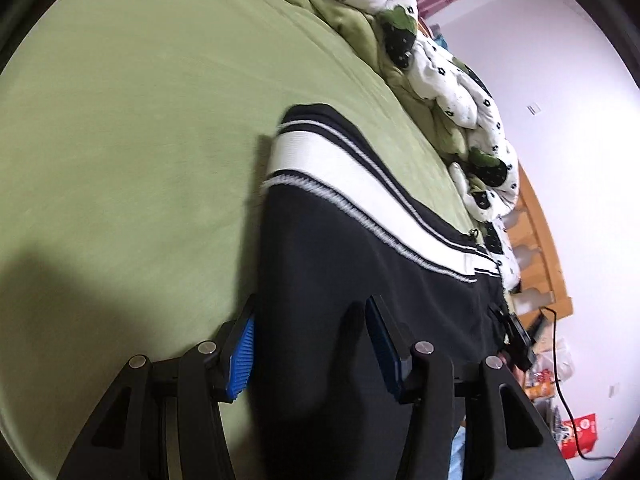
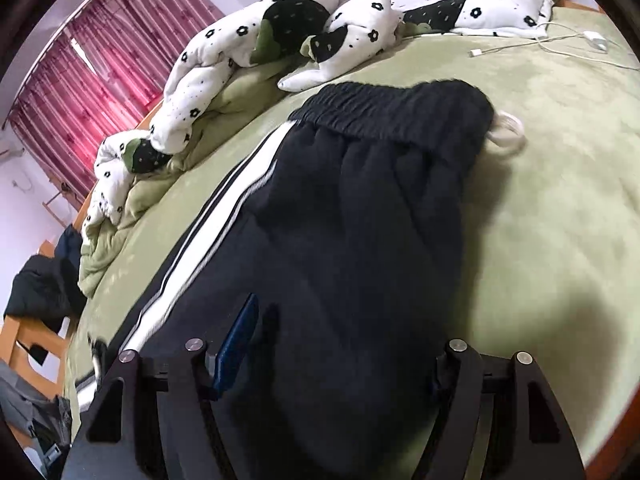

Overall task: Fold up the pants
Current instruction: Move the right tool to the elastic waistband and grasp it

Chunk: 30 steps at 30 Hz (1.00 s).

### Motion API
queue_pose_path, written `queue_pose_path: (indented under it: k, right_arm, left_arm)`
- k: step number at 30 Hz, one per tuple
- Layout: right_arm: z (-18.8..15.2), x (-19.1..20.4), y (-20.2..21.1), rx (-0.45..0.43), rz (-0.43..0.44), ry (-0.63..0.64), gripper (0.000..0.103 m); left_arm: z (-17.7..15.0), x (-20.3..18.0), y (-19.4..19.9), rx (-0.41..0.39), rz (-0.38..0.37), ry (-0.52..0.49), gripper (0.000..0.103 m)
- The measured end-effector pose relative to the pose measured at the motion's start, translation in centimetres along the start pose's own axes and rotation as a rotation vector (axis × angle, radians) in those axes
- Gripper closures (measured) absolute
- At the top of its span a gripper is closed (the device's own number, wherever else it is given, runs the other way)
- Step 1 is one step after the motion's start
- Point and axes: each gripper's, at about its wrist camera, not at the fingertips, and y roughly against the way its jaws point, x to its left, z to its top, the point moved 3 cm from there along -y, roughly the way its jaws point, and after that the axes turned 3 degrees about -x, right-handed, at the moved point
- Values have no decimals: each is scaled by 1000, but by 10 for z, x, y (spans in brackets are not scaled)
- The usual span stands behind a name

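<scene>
Left gripper (image 1: 316,354) with jaws apart over the black pants (image 1: 352,264) (white side stripe showing) spread flat on the green bedsheet (image 1: 132,152), right gripper (image 2: 336,356) gaping wider above the same cloth, nothing pinched.

A: My feed, pants (image 2: 340,220): matt black knit cloth, white woven stripe, ribbed elastic waistband.

B: Under them?

A: Bedsheet (image 1: 132,152), matt green, soft nap. Beyond the pants, quilt (image 2: 224,64), puffy printed cotton. Left gripper (image 1: 312,344): matt black plastic, ridged blue rubber pads (image 1: 242,354), shiny metal pins.
</scene>
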Motion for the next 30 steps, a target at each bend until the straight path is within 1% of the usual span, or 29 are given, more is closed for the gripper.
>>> queue_pose_path:
  k: [3,4,5,6,7,8,9,10,12,15,17,18,20,24,26,27,28,30]
  right_arm:
    - [20,-7,-17,13,20,-59,35]
    - [23,-8,-19,15,24,-69,37]
    - [27,-9,-22,17,20,-74,48]
    - [30,-9,-23,15,-2,-76,67]
    - [30,-8,-25,17,-38,-69,74]
    - [31,-5,-25,25,-45,-47,86]
    - [31,2,-23,27,-45,-13,89]
    - [32,11,-17,12,-67,23,90]
    - [35,29,-6,-15,-96,72,91]
    - [43,66,21,-58,-57,101,92]
    - [46,99,41,-88,-47,156,92]
    - [46,119,51,-108,-38,196,92]
    - [43,153,66,-128,-10,257,92]
    - [29,231,83,-130,136,325,92]
    - [16,258,83,-123,185,357,92]
    - [2,277,78,-113,215,382,92]
    - [-7,285,73,-100,232,395,92]
    - [-34,298,51,-41,257,422,90]
  left_arm:
    - [10,-4,-13,25,-14,3,56]
    - [12,-4,-13,25,-13,11,62]
    - [13,-2,-14,20,5,32,78]
    - [15,-1,-14,13,19,63,83]
    - [15,0,-14,6,-1,114,91]
    - [16,-2,-12,-1,-17,134,93]
    - [16,-7,-8,-15,-14,129,93]
    - [17,-15,-1,-37,-5,96,94]
    - [19,-29,10,-71,-15,61,94]
    - [30,-46,33,-116,-71,35,94]
    - [38,-50,49,-136,-96,21,94]
    - [42,-50,58,-146,-99,16,94]
    - [52,-42,81,-174,-73,15,94]
    - [67,-2,134,-234,15,31,94]
    - [70,31,163,-259,101,49,94]
    - [70,47,174,-271,139,67,94]
    - [68,70,183,-278,198,92,93]
    - [64,100,185,-252,268,133,88]
